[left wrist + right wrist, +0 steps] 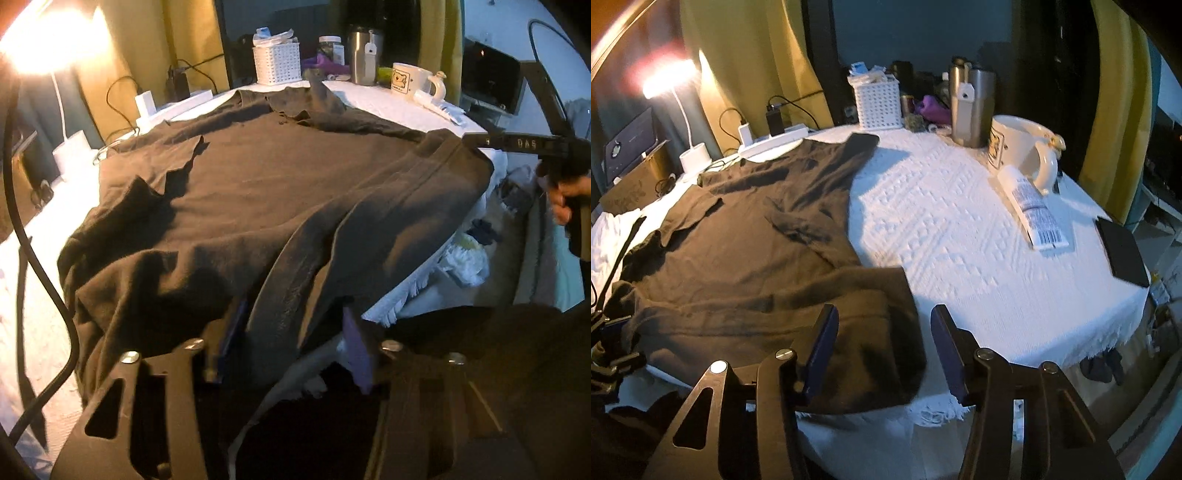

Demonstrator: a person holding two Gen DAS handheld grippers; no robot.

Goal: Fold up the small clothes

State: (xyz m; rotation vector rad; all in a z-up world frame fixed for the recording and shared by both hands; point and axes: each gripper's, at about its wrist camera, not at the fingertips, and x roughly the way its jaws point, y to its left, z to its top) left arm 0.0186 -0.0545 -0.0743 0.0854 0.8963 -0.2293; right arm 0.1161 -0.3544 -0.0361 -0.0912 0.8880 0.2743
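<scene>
The soft, wrinkled dark shirt (750,254) lies on a white textured tablecloth (960,240). The left gripper (291,343) seems clenched on its near hem, mostly hidden; the right gripper (884,347) is released. A mug (1019,147) and tube (1032,206) stand far right.

One shirt (750,258), one mug (1015,147) (white), one basket (877,105).

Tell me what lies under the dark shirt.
The dark shirt lies on a white textured tablecloth, which shows bare to its right and at the fringed near edge. Whatever is beneath the cloth itself is covered.
</scene>
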